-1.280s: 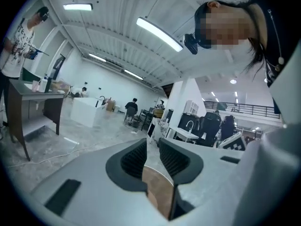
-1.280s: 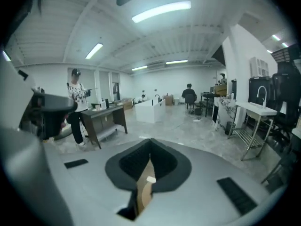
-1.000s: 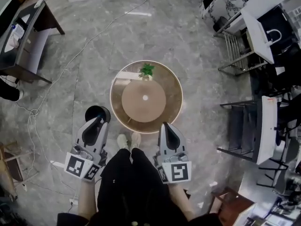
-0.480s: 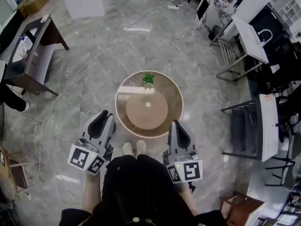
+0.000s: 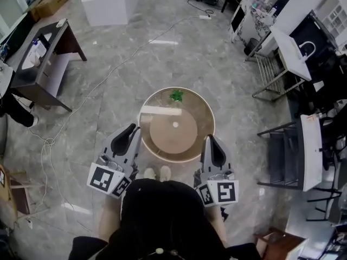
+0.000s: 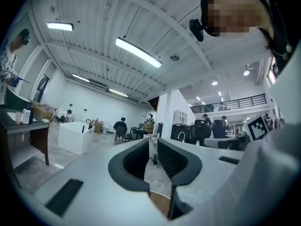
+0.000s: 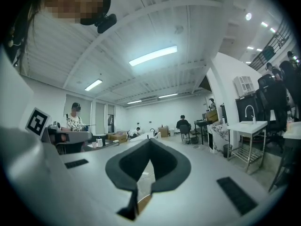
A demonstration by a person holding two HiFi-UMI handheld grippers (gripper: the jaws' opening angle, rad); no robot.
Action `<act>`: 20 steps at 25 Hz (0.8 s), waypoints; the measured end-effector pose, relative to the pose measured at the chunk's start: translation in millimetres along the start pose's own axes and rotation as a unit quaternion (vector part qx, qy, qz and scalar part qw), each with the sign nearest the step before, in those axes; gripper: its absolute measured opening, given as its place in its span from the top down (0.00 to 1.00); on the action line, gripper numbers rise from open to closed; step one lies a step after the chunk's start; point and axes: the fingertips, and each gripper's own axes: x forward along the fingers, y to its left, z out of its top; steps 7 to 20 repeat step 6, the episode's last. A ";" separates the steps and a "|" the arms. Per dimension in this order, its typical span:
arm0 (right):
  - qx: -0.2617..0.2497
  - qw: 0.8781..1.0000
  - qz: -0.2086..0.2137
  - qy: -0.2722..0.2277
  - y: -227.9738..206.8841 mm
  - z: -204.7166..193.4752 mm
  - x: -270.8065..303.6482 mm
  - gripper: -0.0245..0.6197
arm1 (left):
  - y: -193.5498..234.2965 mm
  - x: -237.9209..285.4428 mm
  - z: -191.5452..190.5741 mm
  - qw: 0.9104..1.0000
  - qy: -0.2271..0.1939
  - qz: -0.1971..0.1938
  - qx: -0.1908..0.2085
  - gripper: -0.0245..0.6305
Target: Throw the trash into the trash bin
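Jaws of the right gripper (image 5: 210, 141) meet, empty; the left gripper (image 5: 130, 130) stands slightly parted (also empty), both flanking the round table (image 5: 195, 110).

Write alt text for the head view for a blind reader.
Seen from above, a person stands at a round table, left gripper and right gripper flanking its near edge, both empty. A small green item and a white strip lie on its far side.

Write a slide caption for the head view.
A person holds the left gripper and right gripper beside a round table bearing a small green item.
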 end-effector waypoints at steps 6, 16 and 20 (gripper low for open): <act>-0.004 1.000 0.007 0.002 6.8 0.2 5.0 0.96 | 0.0 -2.2 4.9 1.000 -0.009 -0.003 0.001 0.89; -0.004 1.000 0.007 0.002 6.8 0.2 5.0 0.96 | 0.0 -2.2 4.9 1.000 -0.009 -0.003 0.001 0.89; -0.004 1.000 0.007 0.002 6.8 0.2 5.0 0.96 | 0.0 -2.2 4.9 1.000 -0.009 -0.003 0.001 0.89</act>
